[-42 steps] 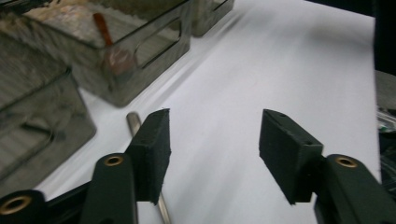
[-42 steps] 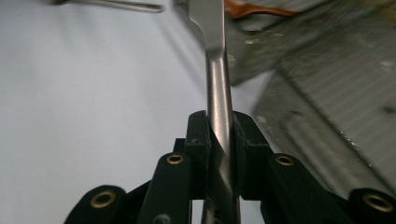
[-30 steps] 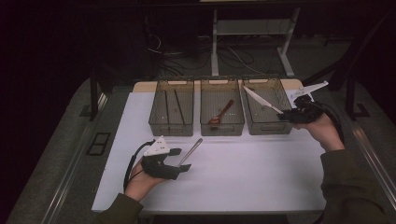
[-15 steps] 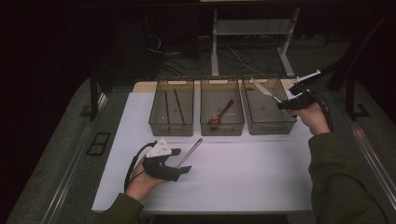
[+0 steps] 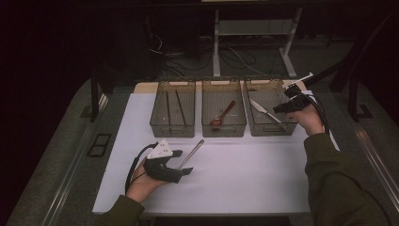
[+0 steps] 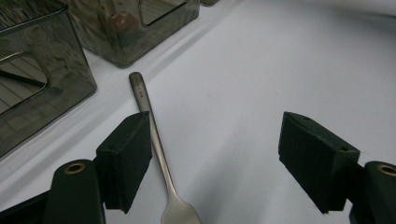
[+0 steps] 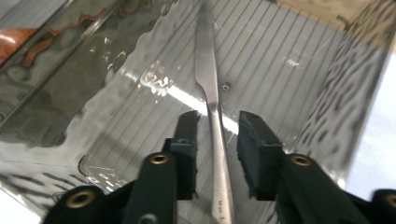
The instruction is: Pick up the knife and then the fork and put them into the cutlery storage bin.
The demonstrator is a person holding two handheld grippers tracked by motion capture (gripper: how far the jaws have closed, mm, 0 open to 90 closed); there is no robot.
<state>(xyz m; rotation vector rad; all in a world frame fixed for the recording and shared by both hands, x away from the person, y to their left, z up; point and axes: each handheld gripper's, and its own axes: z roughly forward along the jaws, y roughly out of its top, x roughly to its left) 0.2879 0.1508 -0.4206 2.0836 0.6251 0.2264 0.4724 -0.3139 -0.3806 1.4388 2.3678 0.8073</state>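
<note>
We found the left gripper (image 5: pixel 184 167) resting on the white mat (image 5: pixel 244 188) near its front left corner, jaws spread wide and gripping nothing. A metal fork (image 6: pixel 154 140) lay flat on the mat between those jaws, close against the left pad (image 6: pixel 128 158) in the left gripper view, its handle pointing toward the bins at the mat's far edge; we could not tell whether the pad touched it.

Along that far edge we noted three clear bins side by side. The left bin (image 5: pixel 155 122) held two dark thin sticks (image 5: pixel 174 106). The middle bin (image 5: pixel 207 127) held a reddish-brown spoon (image 5: pixel 223 114). The right bin (image 5: pixel 254 129) held a metal knife (image 5: pixel 264 111), lying on the ribbed floor of the bin, blade toward the far wall.

We observed the right gripper (image 5: pixel 278 109) at the right rim of that bin. Its jaws had just been opening; in the right gripper view the knife's handle (image 7: pixel 219 154) ran between the pads (image 7: pixel 187 140) with a gap on either side, so the grip was released
</note>
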